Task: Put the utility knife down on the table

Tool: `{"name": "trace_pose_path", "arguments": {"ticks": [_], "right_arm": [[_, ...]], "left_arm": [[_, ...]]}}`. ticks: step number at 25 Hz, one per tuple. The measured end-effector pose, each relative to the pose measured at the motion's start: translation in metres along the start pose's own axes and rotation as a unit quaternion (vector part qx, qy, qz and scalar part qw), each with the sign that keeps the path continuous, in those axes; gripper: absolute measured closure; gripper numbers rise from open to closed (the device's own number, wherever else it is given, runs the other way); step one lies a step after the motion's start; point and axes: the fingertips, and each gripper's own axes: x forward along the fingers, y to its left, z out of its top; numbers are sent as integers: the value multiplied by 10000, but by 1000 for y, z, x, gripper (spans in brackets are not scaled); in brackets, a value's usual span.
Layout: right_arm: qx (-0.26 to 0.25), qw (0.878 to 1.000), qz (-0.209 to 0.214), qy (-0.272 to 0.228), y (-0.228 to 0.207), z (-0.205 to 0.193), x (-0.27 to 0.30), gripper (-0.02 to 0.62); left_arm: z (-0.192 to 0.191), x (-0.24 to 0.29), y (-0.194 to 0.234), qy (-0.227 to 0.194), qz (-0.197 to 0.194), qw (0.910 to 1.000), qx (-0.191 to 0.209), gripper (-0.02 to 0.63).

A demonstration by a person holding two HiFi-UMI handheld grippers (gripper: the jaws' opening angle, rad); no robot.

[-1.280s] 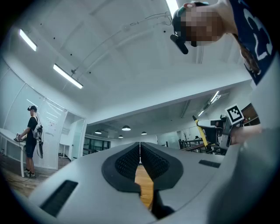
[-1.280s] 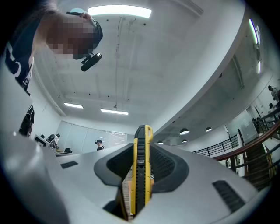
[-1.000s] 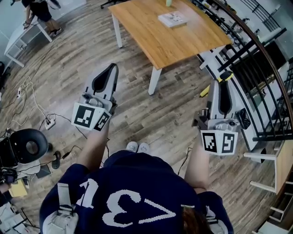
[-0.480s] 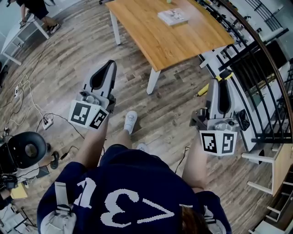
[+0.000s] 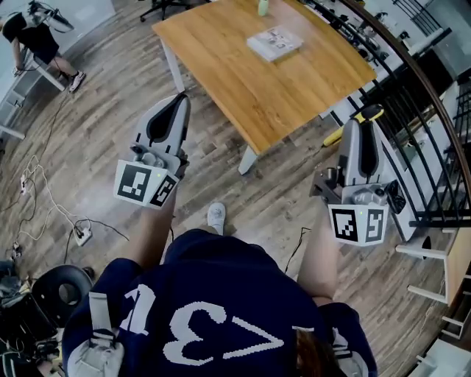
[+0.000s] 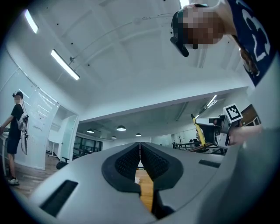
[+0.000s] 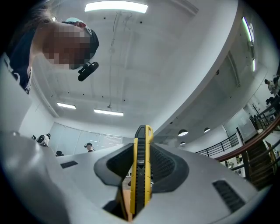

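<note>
**Item 1. Left gripper (image 5: 179,103).** A person is holding it up at left centre of the head view, over the wooden floor (image 5: 110,110). Its tip is pointing toward the table's near-left edge. The jaws are pressing together with nothing between them. In the left gripper view only a sliver of tabletop is showing through the slit below the pads.

**Item 2. Right gripper (image 5: 353,125).** It is hovering at right centre of the head view, between the table's right corner and the black railing (image 5: 412,103). Its jaws are clamping the utility knife.

**Item 3. Utility knife (image 7: 142,175).** It is yellow with a black slider strip. In the right gripper view it is standing upright between the ribbed pads, with its top end poking past the jaw tips. In the head view its yellow ends are showing on either side of the tips. It is being carried in the air, off the table.

**Item 4. Table (image 5: 294,81).** It has a light wood top and white legs, and is filling the upper centre of the head view.
- A booklet (image 5: 274,43) is lying flat on the far half.
- A small pale green container (image 5: 263,6) is standing at the top edge of the frame.

**Item 5. Surroundings.**
- The holder is wearing a dark blue top (image 5: 213,309) with white numerals, at lower centre.
- One white shoe (image 5: 215,217) is showing just above the top.
- Another person (image 5: 37,40) is standing in the upper left corner.
- Cables (image 5: 40,199) and a white power strip (image 5: 82,236) are trailing over the floor at left.
- A dark chair (image 5: 44,294) is sitting at lower left.
</note>
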Motion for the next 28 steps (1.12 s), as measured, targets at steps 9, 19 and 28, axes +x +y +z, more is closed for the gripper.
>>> {"name": "trace_pose_path", "arguments": {"ticks": [9,19,28], "right_arm": [[-43,9984,-513,242,-26,-39,51,466],[53,9991,-388,187,-104,-74,140,466],[283,9993,86,229,-162,-102,225,466]], "left_arm": [[-47,74,40,291,-474,9979,-343,588],[-78,181,67,318,-395,9983,-274,588],[-91,276,81,229,-185,9995,-82,588]]}}
